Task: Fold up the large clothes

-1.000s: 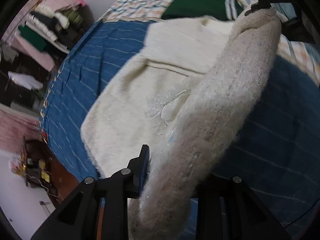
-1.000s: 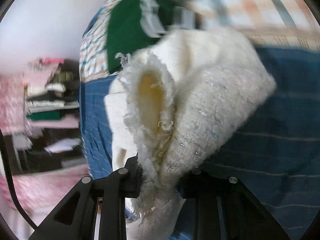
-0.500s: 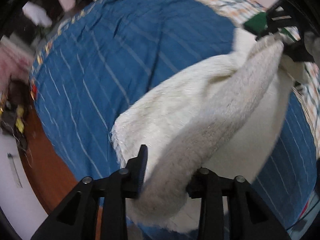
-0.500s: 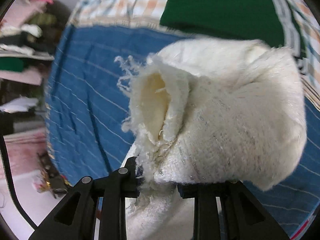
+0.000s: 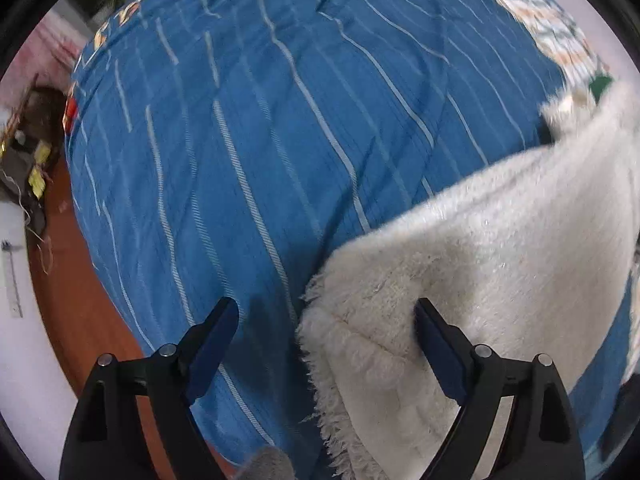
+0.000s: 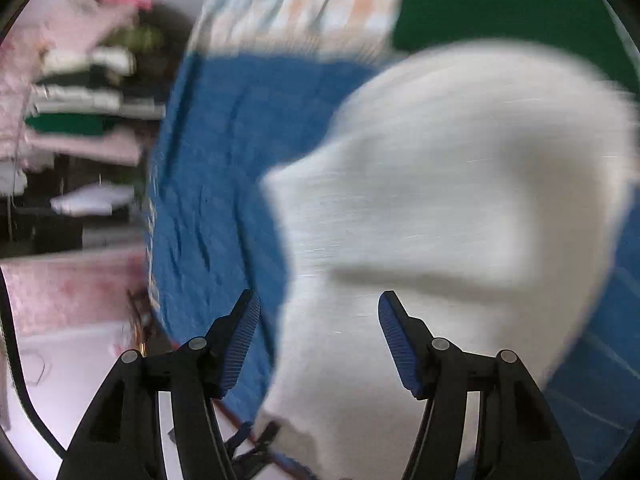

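A cream woolly garment (image 5: 480, 264) with a fringed edge lies on the blue striped bedspread (image 5: 260, 140), at the right of the left wrist view. My left gripper (image 5: 326, 320) is open, its jaws wide apart over the garment's fringed corner and holding nothing. In the right wrist view the same garment (image 6: 460, 200) is blurred and lies folded over on the bedspread (image 6: 216, 168). My right gripper (image 6: 318, 320) is open just above the garment, empty.
A green cloth (image 6: 500, 4) and a plaid cover (image 6: 304, 4) lie at the bed's far end. Shelves with stacked clothes (image 6: 80, 92) stand to the left. The wooden floor (image 5: 76, 288) shows beyond the bed's left edge.
Both grippers were shut on the garment and held it up. Now both have opened and let go, and the garment has dropped onto the bedspread.
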